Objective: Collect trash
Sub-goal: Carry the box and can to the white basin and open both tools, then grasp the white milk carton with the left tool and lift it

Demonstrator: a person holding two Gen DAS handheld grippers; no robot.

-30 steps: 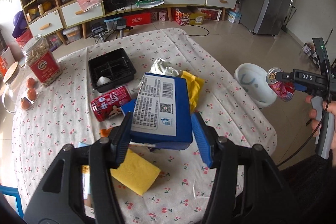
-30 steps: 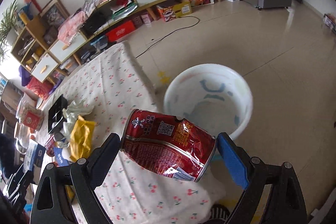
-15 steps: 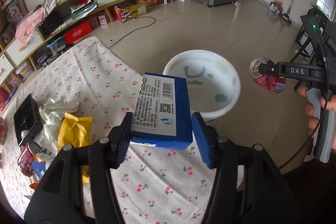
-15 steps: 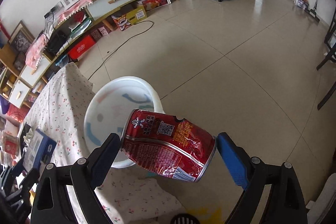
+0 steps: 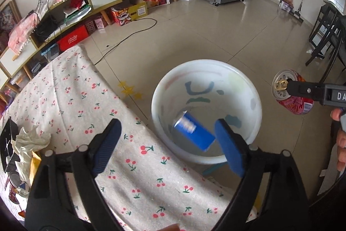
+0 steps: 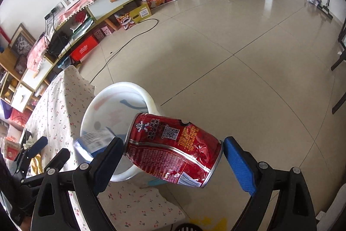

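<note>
Beside the cherry-print bench [image 5: 64, 88], a white plastic basin [image 5: 255, 101] is seen; the left hand-held gripper [image 5: 166, 144] has just opened, its blue box [image 5: 192, 131] apparently dropped inside; the dented red can [image 6: 173, 148], long axis crosswise, is clamped by the right hand-held gripper [image 6: 170, 155] just beyond the rim.

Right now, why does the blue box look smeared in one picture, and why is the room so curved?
Right wrist view: the blue box is motion-blurred, dropping into the white tub. Left wrist view: it shows sharper inside the tub. Both views: fisheye lenses bend the floor tiles; window glare brightens the floor.

From each wrist a steep downward view is given past the table's edge [image 5: 121, 101]; the white basin [image 5: 255, 101] is shared by both views.
</note>
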